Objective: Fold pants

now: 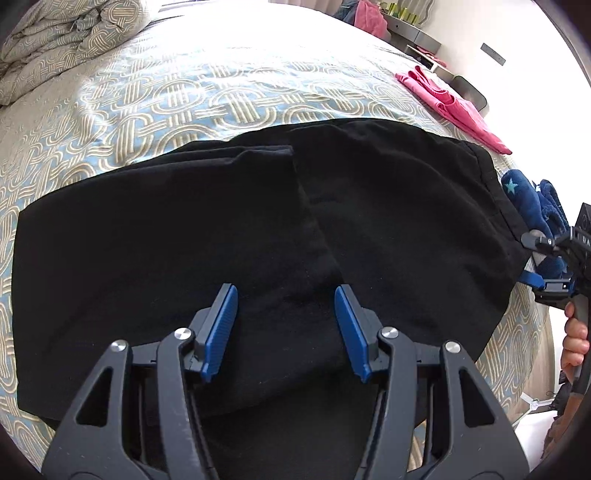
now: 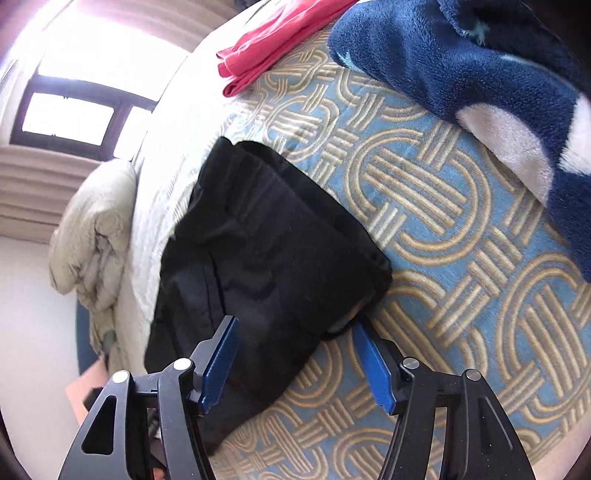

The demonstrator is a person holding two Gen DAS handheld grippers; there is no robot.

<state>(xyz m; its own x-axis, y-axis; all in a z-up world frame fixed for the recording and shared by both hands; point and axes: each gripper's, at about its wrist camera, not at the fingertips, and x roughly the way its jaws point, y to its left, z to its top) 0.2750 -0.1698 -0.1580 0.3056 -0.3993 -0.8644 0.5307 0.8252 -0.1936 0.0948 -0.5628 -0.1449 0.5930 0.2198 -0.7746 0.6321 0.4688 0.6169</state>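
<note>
Black pants (image 1: 258, 229) lie folded flat on the patterned bedspread (image 1: 184, 107), one layer lapped over another. My left gripper (image 1: 286, 295) is open just above the pants' near edge, holding nothing. My right gripper (image 2: 299, 332) is open at the pants' (image 2: 266, 251) right-hand corner, one blue pad over the cloth and the other under the corner edge. The right gripper also shows in the left wrist view (image 1: 532, 254) at the pants' right edge.
A pink garment (image 1: 454, 107) lies at the bed's far right, also in the right wrist view (image 2: 273, 44). A blue fleece item with stars (image 2: 480, 81) lies close right of the pants. A bunched duvet (image 1: 62, 37) sits at the far left. A bedside shelf (image 1: 417, 35) stands beyond the bed.
</note>
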